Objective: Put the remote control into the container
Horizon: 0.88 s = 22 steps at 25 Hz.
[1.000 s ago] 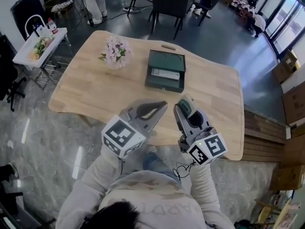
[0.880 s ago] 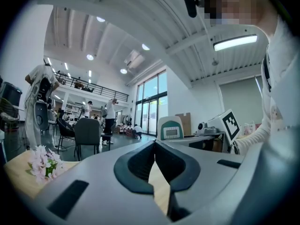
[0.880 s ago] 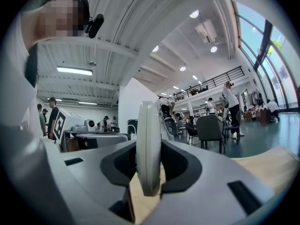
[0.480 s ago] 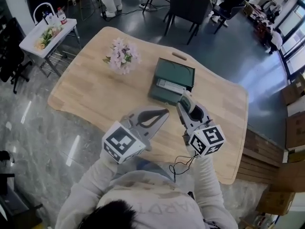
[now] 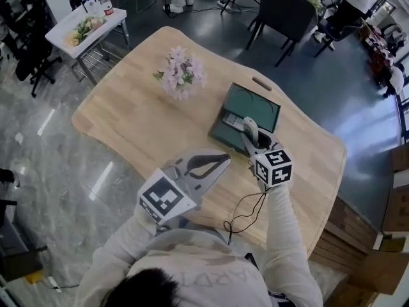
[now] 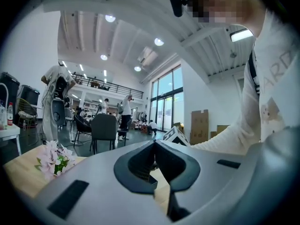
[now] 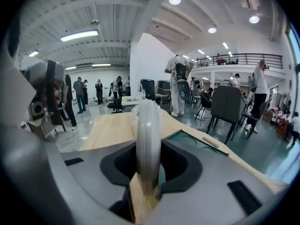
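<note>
Nearest the body, the left gripper [image 5: 225,159] hangs over the front edge of the table [image 5: 147,117] with its jaws together and nothing between them; it has shifted only a little over the last second and takes no part in the work. The change is on the other side. A second ago the right gripper [image 5: 252,139] was drawn back near the table's front edge beside the left one, well short of the box. Now it has reached forward and dipped, so its tip stands at the near end of the green container [image 5: 255,104]. Its jaws are clamped on the remote control [image 5: 250,128], which stands on edge between the pads, a thin pale slab in the right gripper view with the container's green floor just beyond it. So the remote is not yet in the container. The carry looks nearly over, and what remains is probably a short drop and letting go. A pale strip [image 5: 231,121], perhaps another remote, already lies along the container's near side, so the landing spot may need to be further in. Beyond stand the pink flowers [image 5: 181,74], then a dark chair [image 5: 287,18] off the table's far edge.
</note>
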Each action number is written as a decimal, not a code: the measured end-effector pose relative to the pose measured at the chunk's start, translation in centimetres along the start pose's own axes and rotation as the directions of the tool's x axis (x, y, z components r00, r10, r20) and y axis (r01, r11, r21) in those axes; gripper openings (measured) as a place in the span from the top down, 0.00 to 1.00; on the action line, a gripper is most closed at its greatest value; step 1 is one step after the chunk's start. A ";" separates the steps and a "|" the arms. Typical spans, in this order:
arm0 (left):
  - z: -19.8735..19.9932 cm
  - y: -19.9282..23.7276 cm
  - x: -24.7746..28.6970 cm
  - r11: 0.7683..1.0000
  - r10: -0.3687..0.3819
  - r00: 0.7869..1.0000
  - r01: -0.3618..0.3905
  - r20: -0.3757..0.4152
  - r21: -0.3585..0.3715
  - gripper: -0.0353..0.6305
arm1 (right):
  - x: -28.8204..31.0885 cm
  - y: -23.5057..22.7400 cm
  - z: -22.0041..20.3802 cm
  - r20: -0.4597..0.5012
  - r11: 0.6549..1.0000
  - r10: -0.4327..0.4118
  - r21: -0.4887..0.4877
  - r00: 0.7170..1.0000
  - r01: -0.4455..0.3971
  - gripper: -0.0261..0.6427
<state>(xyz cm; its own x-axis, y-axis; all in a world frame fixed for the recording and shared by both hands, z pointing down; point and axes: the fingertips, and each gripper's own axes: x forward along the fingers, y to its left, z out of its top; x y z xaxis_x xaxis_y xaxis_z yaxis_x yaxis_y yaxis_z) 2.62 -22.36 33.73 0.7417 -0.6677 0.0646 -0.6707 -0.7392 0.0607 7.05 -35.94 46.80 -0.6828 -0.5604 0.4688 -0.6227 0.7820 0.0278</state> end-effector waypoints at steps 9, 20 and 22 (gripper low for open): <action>-0.1 1.9 0.3 0.995 0.090 0.996 -0.091 -0.015 -0.036 0.93 | 7.2 -2.9 -6.7 -0.315 0.992 0.073 -0.076 0.946 -0.102 0.78; -1.1 3.7 0.7 0.986 0.153 0.988 -0.154 -0.034 -0.062 0.93 | 11.7 -2.4 -12.1 -0.595 0.942 0.173 -0.132 0.785 -0.307 0.79; -1.2 4.0 0.7 0.987 0.153 0.987 -0.155 -0.040 -0.046 0.93 | 11.9 -2.3 -12.9 -0.636 0.934 0.187 -0.120 0.749 -0.335 0.78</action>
<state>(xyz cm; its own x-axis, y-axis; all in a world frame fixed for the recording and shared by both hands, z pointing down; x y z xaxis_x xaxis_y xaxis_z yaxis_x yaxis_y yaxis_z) 0.45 -25.68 35.24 0.6291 -0.7691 0.1125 -0.7773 -0.6217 0.0962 5.31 -40.91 63.72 -0.3850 -0.1000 0.9175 -0.3072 0.9513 -0.0253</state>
